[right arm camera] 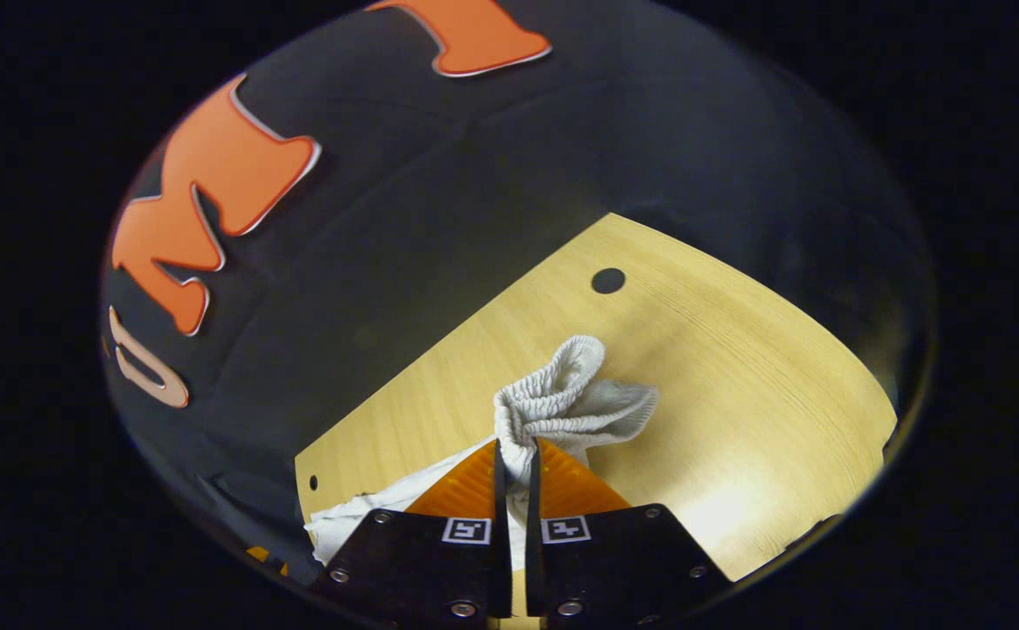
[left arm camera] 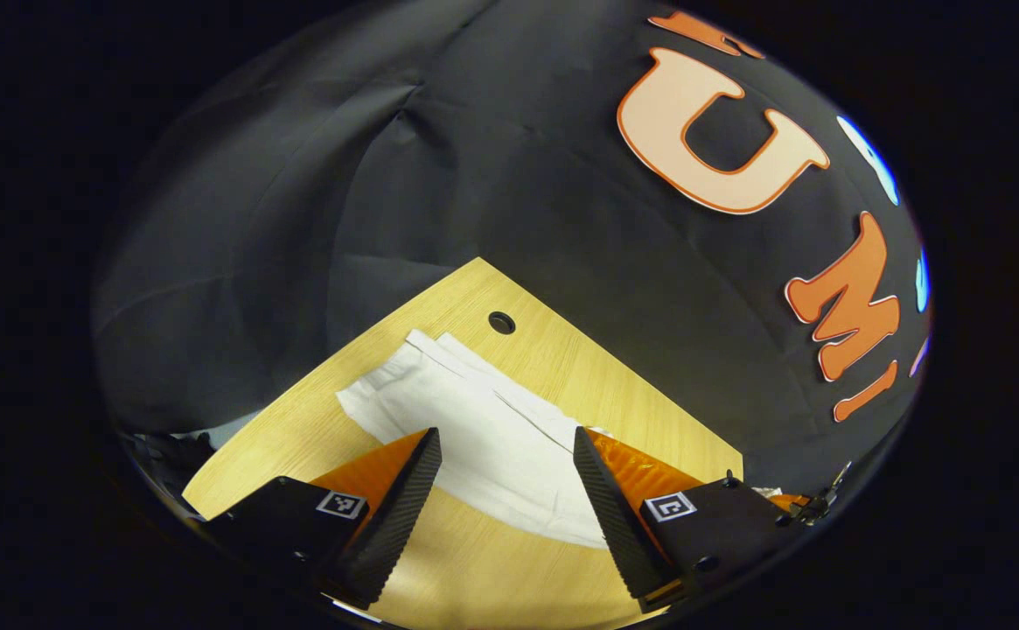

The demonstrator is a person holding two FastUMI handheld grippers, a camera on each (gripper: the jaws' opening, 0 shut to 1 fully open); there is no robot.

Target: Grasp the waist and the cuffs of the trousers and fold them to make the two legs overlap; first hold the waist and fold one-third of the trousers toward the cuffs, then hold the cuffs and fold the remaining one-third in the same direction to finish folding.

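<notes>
Left gripper view: your left gripper hangs above the wooden table with its fingers spread wide and nothing between them. The white trousers lie flat on the table beyond and below the fingertips, the two legs stretching away toward the table's far corner, close to a round hole in the tabletop.

Right gripper view: your right gripper is pressed together on the trousers' waist; the gathered elastic band bunches up just past the fingertips and stands lifted off the table. The rest of the cloth trails down and to the left beneath the gripper, reaching toward the table's near edge. A round hole lies farther off on the tabletop.
</notes>
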